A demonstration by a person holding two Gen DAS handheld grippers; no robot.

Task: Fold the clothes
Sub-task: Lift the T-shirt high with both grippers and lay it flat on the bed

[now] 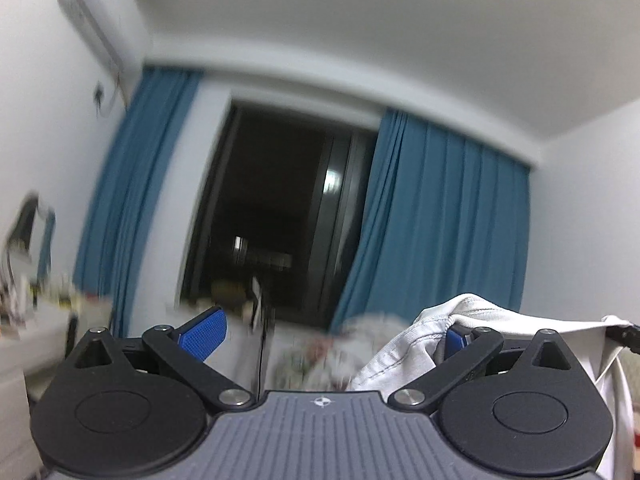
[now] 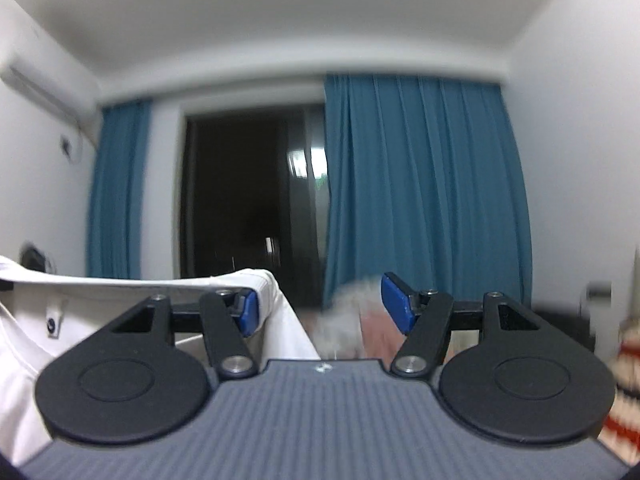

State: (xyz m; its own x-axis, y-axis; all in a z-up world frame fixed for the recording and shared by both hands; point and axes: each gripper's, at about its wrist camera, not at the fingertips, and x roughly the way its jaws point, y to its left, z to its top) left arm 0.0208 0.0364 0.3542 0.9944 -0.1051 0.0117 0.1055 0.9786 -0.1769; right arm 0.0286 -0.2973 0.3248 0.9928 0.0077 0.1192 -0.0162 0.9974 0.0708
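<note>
A white garment hangs between my two grippers, held up in the air. In the left wrist view the white cloth drapes over the right blue finger pad, while the left pad stands far apart and bare. My left gripper is open. In the right wrist view the white garment, with a small label, drapes over the left blue pad; the right pad is bare and far off. My right gripper is open. The cloth is hooked on one finger of each.
Both cameras point up at a room wall: blue curtains frame a dark glass door. An air conditioner hangs high on the left wall. A cluttered white dresser stands at the left. Blurred bedding lies below.
</note>
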